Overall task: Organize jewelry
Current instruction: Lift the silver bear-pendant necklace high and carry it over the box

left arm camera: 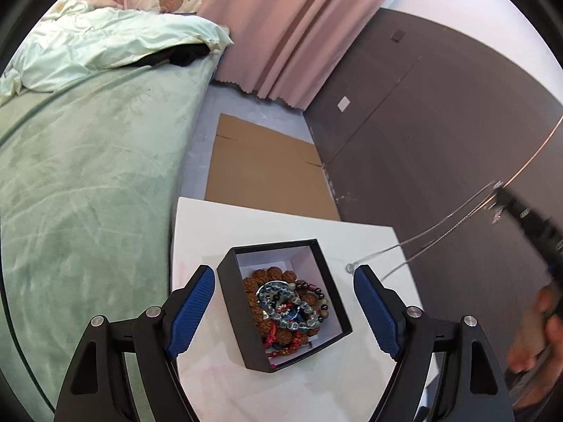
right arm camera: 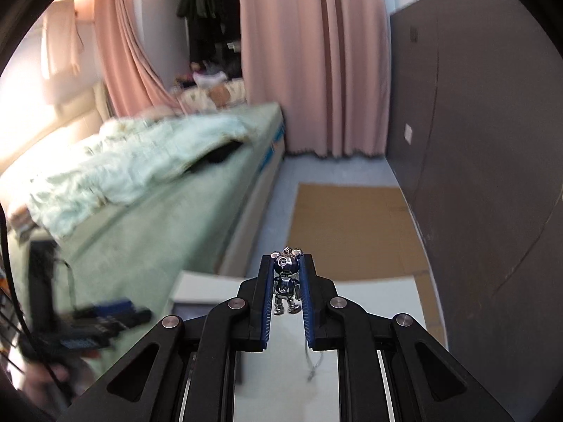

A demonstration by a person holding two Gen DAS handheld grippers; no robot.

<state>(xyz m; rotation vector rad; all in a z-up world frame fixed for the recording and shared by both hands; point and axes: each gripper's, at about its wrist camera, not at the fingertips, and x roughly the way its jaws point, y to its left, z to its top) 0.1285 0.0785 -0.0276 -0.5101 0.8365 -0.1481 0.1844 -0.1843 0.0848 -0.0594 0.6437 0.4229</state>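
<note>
A black box (left arm camera: 330, 313) with a white lining stands on the white table (left arm camera: 204, 232). It holds several bead bracelets (left arm camera: 286, 306). My left gripper (left arm camera: 284, 307) is open, its blue fingers on either side of the box. My right gripper (right arm camera: 286, 263) is shut on a silver figure pendant (right arm camera: 285, 285) of a necklace. In the left wrist view the necklace's thin chain (left arm camera: 432, 228) hangs from the raised right gripper (left arm camera: 501, 195) down to the table's right edge, beside the box.
A green bed (left arm camera: 88, 176) lies left of the table. Flat cardboard (left arm camera: 264, 165) lies on the floor beyond it. A dark wall panel (left arm camera: 440, 123) runs on the right, pink curtains (left arm camera: 281, 28) behind.
</note>
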